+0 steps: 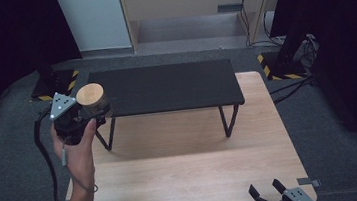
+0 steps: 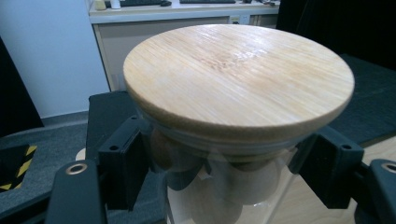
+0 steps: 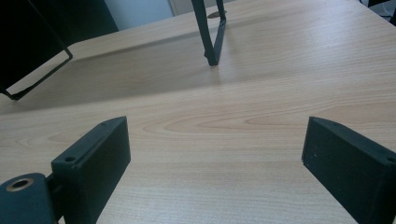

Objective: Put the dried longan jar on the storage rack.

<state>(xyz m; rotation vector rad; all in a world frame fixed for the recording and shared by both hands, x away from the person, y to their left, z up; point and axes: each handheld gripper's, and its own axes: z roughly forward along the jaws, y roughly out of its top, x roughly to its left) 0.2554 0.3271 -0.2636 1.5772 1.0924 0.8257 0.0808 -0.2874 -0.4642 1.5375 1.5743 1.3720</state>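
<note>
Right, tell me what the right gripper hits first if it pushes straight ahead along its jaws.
Probably the thin black metal leg of the low black shelf. The right gripper is open over the bare light wooden tabletop, and that leg stands roughly dead ahead; depth is hard to judge.

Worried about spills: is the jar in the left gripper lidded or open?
Lidded. The wooden lid sits flat across the glass jar, which the left gripper clamps by its sides.

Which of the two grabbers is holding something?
The left hand-held gripper: its jaws are shut on a glass jar with a wooden lid. The right hand-held gripper is open, with nothing between its jaws.
</note>
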